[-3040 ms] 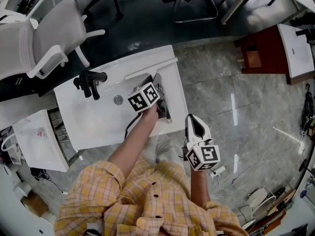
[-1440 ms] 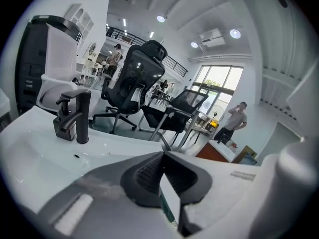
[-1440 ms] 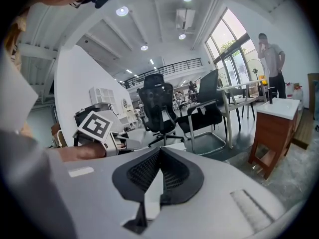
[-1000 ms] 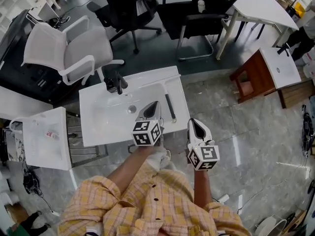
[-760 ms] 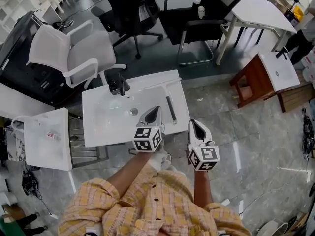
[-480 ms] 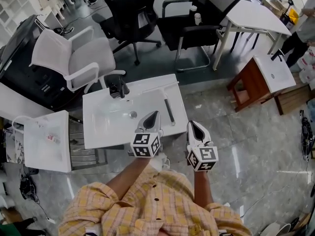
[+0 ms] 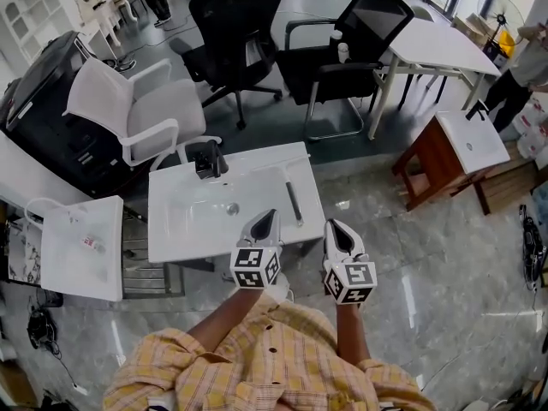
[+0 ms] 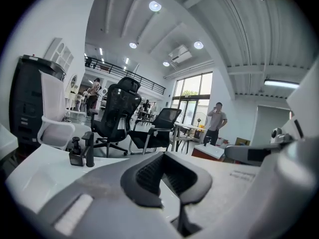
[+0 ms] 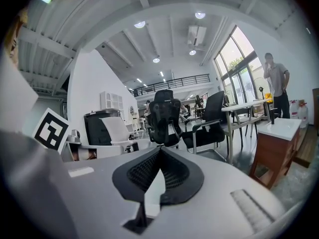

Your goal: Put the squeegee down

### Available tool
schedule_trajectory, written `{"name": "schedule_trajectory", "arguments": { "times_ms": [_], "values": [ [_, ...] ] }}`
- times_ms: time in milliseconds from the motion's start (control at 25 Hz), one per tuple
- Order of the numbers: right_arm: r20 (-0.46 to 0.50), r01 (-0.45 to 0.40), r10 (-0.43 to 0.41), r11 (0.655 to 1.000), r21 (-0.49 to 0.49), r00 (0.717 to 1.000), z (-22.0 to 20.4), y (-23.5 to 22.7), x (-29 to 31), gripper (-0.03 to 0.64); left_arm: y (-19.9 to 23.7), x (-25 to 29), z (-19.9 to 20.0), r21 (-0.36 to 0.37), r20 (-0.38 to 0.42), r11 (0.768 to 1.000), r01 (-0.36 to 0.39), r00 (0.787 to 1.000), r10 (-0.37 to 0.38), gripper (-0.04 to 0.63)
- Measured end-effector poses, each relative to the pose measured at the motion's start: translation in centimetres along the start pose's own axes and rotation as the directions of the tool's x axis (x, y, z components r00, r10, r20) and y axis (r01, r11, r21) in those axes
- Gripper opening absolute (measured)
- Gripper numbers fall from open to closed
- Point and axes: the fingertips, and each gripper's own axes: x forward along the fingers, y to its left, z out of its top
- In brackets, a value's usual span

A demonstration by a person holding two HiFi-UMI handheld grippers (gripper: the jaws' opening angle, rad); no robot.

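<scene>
The squeegee [image 7: 294, 202] lies flat on the right part of the white sink top [image 7: 184, 229], its dark handle pointing toward me and its pale blade along the far edge. My left gripper [image 7: 265, 222] hovers over the sink's near edge, just short of the handle and apart from it, shut and empty. In the left gripper view its jaws [image 8: 163, 156] meet with nothing between them. My right gripper [image 7: 336, 231] hangs beside the sink's right front corner over the floor. It is shut and empty too, as the right gripper view [image 9: 160, 151] shows.
A black faucet [image 7: 205, 157] stands at the sink's back left. A white chair [image 7: 128, 114] and black chairs [image 7: 342, 45] are behind it, and a white table [image 7: 441, 37] is further back. A brown stand holding a basin [image 7: 445, 157] is right, another basin [image 7: 77, 247] left. A person [image 8: 217, 123] stands far off.
Three seconds ago my left gripper was at the squeegee's handle on the sink. It has since drawn back toward me and risen, leaving the squeegee lying there. The right gripper rose slightly.
</scene>
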Motion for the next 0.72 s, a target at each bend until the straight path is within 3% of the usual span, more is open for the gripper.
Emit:
{"name": "schedule_trajectory", "arguments": {
  "times_ms": [720],
  "values": [
    [0.032,-0.010,0.011,1.000,-0.017,0.999,0.2,1.5,-0.6,-0.002,0.1,-2.0,-0.1,0.053,0.025,0.999,0.003,1.000,-0.005,-0.002]
  ]
}}
